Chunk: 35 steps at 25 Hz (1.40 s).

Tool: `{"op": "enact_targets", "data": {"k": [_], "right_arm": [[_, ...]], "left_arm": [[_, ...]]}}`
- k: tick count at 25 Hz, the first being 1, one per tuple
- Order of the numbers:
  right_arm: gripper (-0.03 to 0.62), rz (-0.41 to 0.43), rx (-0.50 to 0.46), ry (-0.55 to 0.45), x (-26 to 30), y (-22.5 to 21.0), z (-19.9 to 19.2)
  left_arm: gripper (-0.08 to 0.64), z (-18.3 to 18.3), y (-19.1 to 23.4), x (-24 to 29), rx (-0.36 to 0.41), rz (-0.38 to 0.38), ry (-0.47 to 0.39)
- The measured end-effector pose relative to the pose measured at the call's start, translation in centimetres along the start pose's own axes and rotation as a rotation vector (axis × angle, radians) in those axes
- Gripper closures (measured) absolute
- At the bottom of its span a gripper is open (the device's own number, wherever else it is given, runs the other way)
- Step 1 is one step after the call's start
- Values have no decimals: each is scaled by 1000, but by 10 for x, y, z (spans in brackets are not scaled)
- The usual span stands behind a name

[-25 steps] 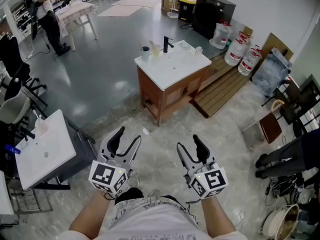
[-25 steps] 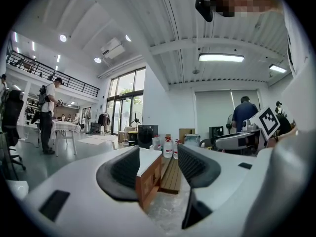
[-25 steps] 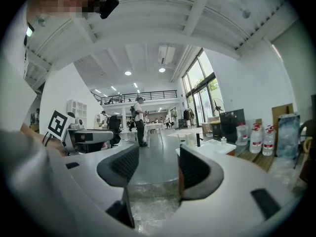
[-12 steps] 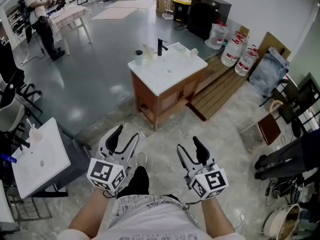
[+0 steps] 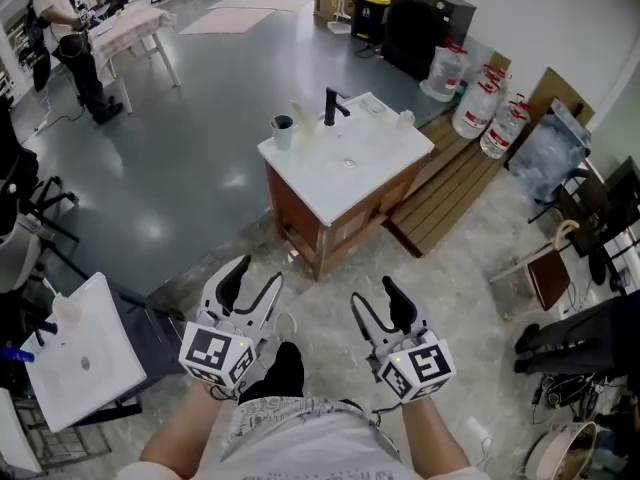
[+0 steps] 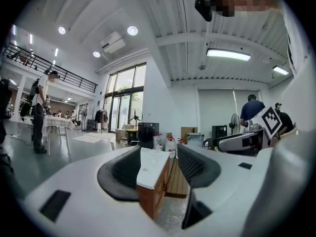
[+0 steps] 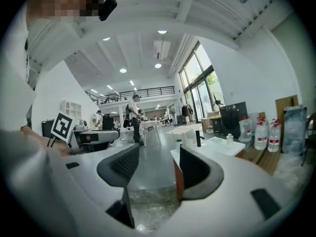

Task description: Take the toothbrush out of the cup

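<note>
Jaws are held apart and empty on the left gripper (image 5: 255, 273) and right gripper (image 5: 375, 295). The cup (image 5: 283, 128) is seen on the washbasin cabinet (image 5: 380, 168), far-left corner, well apart from both. The toothbrush cannot be made out.

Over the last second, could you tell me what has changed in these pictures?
The washstand with the cup sits lower and slightly nearer in the head view, so the person seems to be walking toward it. Nothing was gripped or released. The left gripper and right gripper stay open, empty, side by side.
</note>
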State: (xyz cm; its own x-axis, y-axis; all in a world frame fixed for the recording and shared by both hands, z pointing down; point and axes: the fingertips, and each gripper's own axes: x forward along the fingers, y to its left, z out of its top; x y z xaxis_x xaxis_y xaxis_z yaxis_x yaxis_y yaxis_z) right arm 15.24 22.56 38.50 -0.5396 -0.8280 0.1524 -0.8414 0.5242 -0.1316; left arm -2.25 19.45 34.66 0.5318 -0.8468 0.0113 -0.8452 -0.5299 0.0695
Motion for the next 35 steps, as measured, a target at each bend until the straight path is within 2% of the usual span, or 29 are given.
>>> {"op": "enact_targets", "data": {"k": [5, 11, 19, 25, 35], "right_arm": [[322, 17, -22, 9, 81, -13, 24], [322, 17, 27, 20, 162, -38, 36], [322, -8, 29, 51, 250, -68, 50], [322, -25, 27, 68, 280, -84, 51], [322, -18, 13, 53, 307, -99, 66]], "left_arm": [[307, 0, 64, 55, 1, -13, 21], [307, -4, 129, 117, -28, -29, 51], [307, -4, 197, 184, -53, -58, 81], [307, -7, 222, 210, -67, -59, 85], [307, 2, 239, 230, -69, -45, 76]]}}
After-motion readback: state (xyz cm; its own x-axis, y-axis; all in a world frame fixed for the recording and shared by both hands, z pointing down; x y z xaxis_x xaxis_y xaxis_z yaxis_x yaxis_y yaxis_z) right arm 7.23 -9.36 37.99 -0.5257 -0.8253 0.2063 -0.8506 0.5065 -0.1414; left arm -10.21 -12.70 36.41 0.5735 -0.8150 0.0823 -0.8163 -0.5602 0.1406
